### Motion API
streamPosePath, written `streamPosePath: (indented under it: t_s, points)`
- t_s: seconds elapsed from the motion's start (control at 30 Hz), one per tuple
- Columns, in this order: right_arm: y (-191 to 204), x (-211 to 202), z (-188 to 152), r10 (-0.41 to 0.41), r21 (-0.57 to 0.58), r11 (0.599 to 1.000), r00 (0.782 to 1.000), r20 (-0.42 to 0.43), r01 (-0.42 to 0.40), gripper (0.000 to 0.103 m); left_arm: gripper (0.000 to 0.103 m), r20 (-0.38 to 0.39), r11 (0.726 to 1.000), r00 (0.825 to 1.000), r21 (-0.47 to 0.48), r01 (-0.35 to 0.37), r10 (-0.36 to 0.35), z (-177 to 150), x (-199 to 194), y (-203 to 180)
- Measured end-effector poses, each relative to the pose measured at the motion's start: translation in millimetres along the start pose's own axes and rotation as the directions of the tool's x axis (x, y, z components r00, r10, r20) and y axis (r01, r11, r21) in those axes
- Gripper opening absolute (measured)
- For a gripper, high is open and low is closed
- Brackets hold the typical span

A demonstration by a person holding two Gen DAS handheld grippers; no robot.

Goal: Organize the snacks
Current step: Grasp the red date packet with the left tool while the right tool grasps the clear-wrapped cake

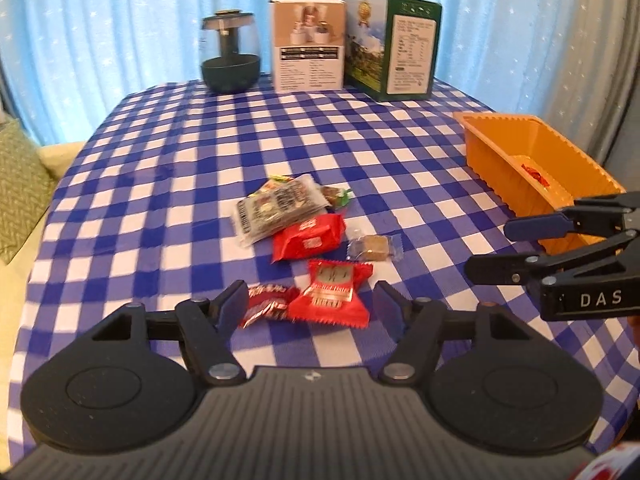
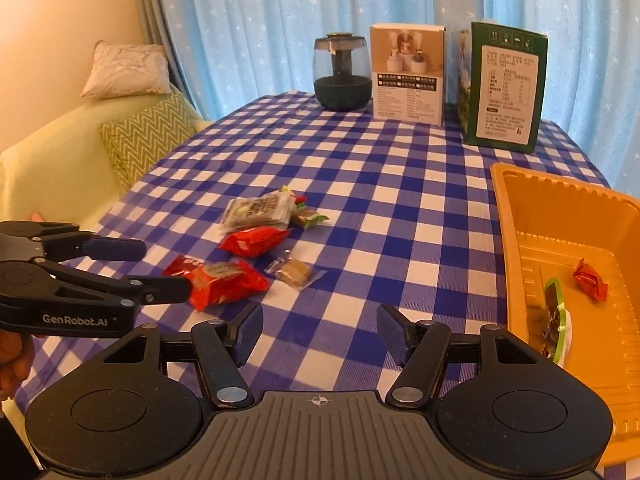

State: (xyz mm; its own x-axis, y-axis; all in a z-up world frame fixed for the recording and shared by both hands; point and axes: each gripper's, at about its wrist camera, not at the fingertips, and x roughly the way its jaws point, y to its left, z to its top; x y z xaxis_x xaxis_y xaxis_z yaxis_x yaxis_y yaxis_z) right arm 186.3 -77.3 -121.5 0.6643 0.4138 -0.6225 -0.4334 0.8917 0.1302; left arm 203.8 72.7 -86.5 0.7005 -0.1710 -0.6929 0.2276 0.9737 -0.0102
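A pile of snacks lies mid-table: a clear packet with dark print [image 1: 276, 208], a red packet [image 1: 308, 238], a brown cube in clear wrap [image 1: 370, 246], a red packet with a square label [image 1: 332, 292] and a small red wrapper [image 1: 266, 306]. My left gripper [image 1: 310, 306] is open, its fingers either side of those last two; its pads do not press them. My right gripper [image 2: 320, 332] is open over bare cloth, nothing between its fingers. To the right, the orange tray [image 2: 516, 208] holds a red candy [image 2: 590, 280] and a green-edged packet [image 2: 556, 320].
A dark glass jar [image 1: 230, 56], a white box [image 1: 308, 44] and a green box [image 1: 394, 46] stand along the table's far edge, before a blue curtain. A pale sofa [image 2: 52, 160] with cushions borders the table's left side.
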Motion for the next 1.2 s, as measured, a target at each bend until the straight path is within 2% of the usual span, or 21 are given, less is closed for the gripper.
streamPosePath:
  t_s: [0.1, 0.23, 0.47, 0.5, 0.77, 1.03, 1.1, 1.2]
  points:
    - [-3, 7, 4, -0.011, -0.012, 1.0, 1.0, -0.011, 0.011, 0.064, 0.058, -0.006, 0.999, 1.0, 0.038, 0.007, -0.006, 4, 13, -5]
    - [-1, 11, 9, -0.023, -0.036, 0.999, 1.0, -0.005, 0.023, 0.064, 0.044, -0.036, 0.996, 0.999, 0.083, 0.023, -0.02, 9, 30, -8]
    - [-6, 22, 14, -0.014, -0.011, 1.0, 1.0, -0.023, 0.014, 0.064, 0.034, -0.109, 0.991, 0.992, 0.109, 0.073, -0.061, 7, 50, -10]
    - [-8, 24, 15, -0.011, -0.005, 1.0, 1.0, -0.027, 0.011, 0.064, 0.03, -0.119, 0.991, 0.991, 0.113, 0.074, -0.06, 5, 51, -11]
    - [-4, 36, 22, -0.003, -0.037, 0.999, 1.0, -0.026, 0.002, 0.064, 0.026, -0.083, 0.996, 0.996, 0.067, 0.051, -0.045, 1, 35, -4]
    - [13, 63, 25, 0.039, -0.186, 0.981, 0.996, -0.076, -0.053, 0.063, 0.026, -0.029, 1.0, 1.0, 0.009, -0.007, 0.008, 4, 17, 12]
    - [15, 73, 25, 0.039, -0.224, 0.973, 0.994, -0.099, -0.061, 0.051, 0.026, -0.032, 1.0, 0.999, -0.01, -0.01, 0.009, 4, 18, 17]
    - [19, 89, 23, 0.015, -0.304, 0.951, 0.992, -0.122, -0.052, 0.046, 0.026, -0.041, 1.0, 0.999, -0.018, -0.005, 0.004, 2, 20, 20]
